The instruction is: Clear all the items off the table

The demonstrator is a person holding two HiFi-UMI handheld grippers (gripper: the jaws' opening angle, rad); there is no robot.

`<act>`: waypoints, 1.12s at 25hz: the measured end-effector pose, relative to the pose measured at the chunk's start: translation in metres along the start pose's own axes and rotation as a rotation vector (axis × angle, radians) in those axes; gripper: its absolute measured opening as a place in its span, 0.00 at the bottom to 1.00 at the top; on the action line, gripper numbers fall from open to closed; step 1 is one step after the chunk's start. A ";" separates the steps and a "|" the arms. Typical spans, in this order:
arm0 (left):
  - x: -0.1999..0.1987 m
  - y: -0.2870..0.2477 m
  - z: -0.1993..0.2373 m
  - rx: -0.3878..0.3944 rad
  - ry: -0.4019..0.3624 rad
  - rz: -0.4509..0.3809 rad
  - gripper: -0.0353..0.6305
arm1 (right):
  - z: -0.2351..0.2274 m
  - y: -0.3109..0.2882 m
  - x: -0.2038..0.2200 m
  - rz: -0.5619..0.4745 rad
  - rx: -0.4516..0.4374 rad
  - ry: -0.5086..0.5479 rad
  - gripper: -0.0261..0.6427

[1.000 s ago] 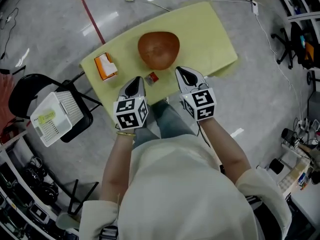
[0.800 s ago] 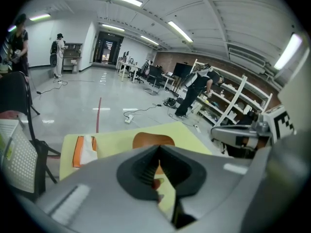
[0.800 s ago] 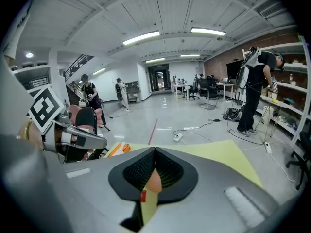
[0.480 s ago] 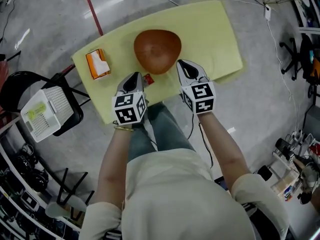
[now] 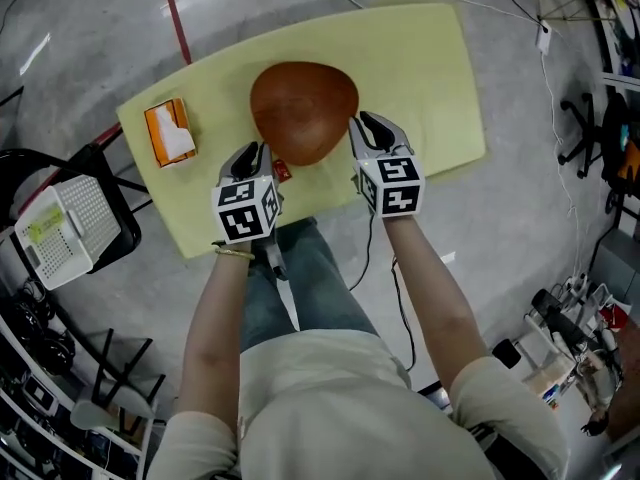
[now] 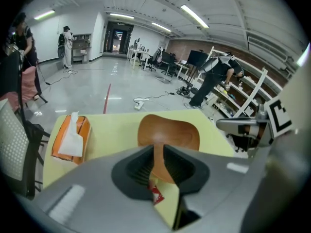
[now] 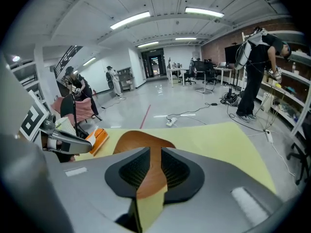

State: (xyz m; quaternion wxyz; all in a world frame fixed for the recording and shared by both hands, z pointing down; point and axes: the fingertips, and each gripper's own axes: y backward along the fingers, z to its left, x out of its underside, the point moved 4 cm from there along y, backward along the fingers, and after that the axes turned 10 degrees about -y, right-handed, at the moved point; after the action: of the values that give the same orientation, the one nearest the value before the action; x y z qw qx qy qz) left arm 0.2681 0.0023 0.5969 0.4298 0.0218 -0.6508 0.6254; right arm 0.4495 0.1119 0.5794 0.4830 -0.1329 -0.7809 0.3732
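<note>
A brown wooden bowl stands in the middle of the yellow table. An orange tissue box lies at the table's left end, and a small red packet lies by the bowl's near left edge. My left gripper hovers just short of the bowl's near left rim, over the packet. My right gripper is at the bowl's right rim. Both pairs of jaws have just been opening and stand a narrow gap apart with nothing between them. The bowl shows beyond each gap.
A white perforated basket rests on a black chair left of the table. Cables and a red line cross the floor behind it. An office chair stands at the right. People stand far off in the hall.
Both grippers have come down and forward, from the table's near edge to either side of the bowl's near rim. Nothing on the table has shifted.
</note>
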 end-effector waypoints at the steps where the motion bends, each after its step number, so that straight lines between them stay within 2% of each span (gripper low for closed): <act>1: 0.003 -0.006 0.002 -0.010 0.006 0.009 0.15 | -0.005 -0.006 0.003 0.008 0.005 -0.006 0.14; 3: 0.008 -0.019 0.004 -0.029 0.019 0.022 0.18 | -0.015 -0.018 0.007 0.022 0.015 -0.009 0.17; 7: 0.019 -0.044 0.010 -0.052 0.055 0.044 0.28 | -0.031 -0.040 0.012 0.041 0.028 0.000 0.17; 10: 0.030 -0.061 0.014 -0.072 0.090 0.072 0.31 | -0.040 -0.056 0.015 0.055 0.033 0.007 0.18; 14: 0.042 -0.083 0.020 -0.047 0.147 0.096 0.37 | -0.048 -0.076 0.020 0.065 0.039 0.000 0.18; 17: 0.048 -0.094 0.022 -0.042 0.176 0.109 0.37 | -0.052 -0.086 0.026 0.074 0.039 -0.003 0.18; 24: 0.053 -0.112 0.025 -0.037 0.187 0.128 0.37 | -0.056 -0.108 0.031 0.091 0.035 0.001 0.18; 28: 0.056 -0.117 0.028 -0.034 0.196 0.147 0.31 | -0.055 -0.115 0.035 0.109 0.024 -0.015 0.18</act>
State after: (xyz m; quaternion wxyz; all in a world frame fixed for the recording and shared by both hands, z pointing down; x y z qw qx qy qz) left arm 0.2846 -0.0176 0.7274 0.4447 -0.0948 -0.6160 0.6433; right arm 0.4969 0.0776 0.6981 0.4578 -0.1666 -0.7715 0.4092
